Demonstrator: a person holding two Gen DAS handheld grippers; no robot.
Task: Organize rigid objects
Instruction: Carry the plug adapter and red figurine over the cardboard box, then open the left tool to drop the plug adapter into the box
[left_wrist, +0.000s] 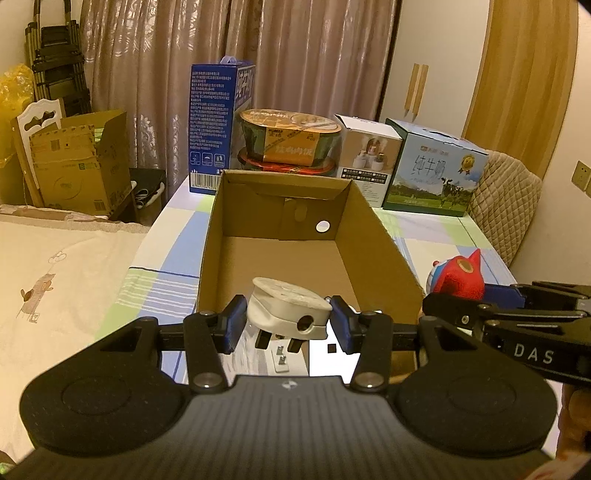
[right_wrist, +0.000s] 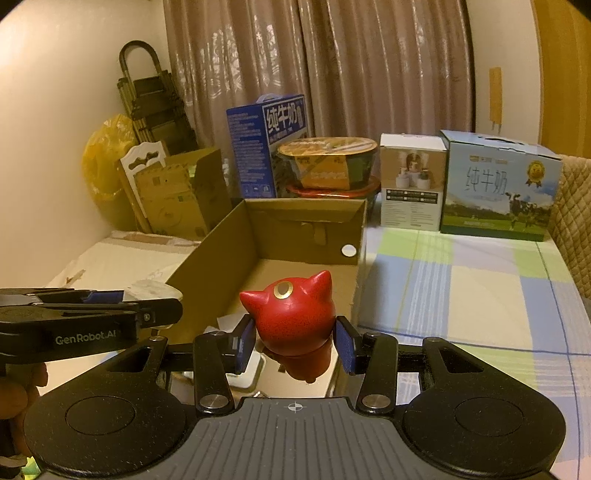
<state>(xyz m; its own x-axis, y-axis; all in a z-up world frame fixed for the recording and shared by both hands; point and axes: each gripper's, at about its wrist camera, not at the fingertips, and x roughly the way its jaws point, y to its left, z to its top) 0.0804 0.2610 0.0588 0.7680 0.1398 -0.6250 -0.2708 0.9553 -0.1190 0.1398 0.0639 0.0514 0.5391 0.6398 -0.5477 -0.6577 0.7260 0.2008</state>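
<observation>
While box (left_wrist: 373, 236) is empty: nothing placed.
Left gripper (left_wrist: 288, 323): clamps plug (left_wrist: 286, 308), lower centre.
Right gripper (right_wrist: 295, 343): clamps toy (right_wrist: 293, 317).
Left: both drops.

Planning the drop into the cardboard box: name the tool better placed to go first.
Left, probably. The left tool holds the white plug adapter right at the cardboard box front edge, facing the opening. The right tool holds the red figurine toward the box's right corner.

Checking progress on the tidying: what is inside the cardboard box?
The cardboard box shows only bare floor; its near end is hidden behind the white plug and red toy.
</observation>
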